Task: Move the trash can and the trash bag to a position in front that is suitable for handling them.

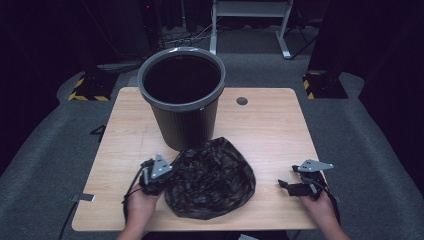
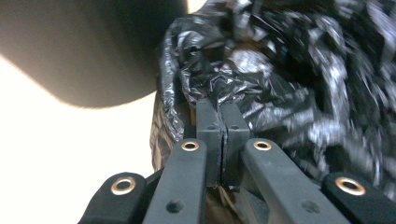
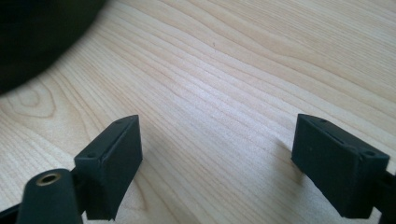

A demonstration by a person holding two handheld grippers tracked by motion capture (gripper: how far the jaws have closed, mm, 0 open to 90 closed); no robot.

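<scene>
Left gripper [image 2: 219, 109] clamped on my crumpled black bag's [image 1: 210, 177] left edge; bag's long axis runs toward the bin [image 1: 181, 95]. Right gripper [image 3: 217, 163] released, over bare table [image 1: 270, 125].

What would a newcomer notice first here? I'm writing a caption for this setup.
A crumpled black bag lies at the table's near edge, touching the tall grey bin that stands behind it. The left tongs are shut on the bag's edge; the right tongs stand open over bare wood.
</scene>
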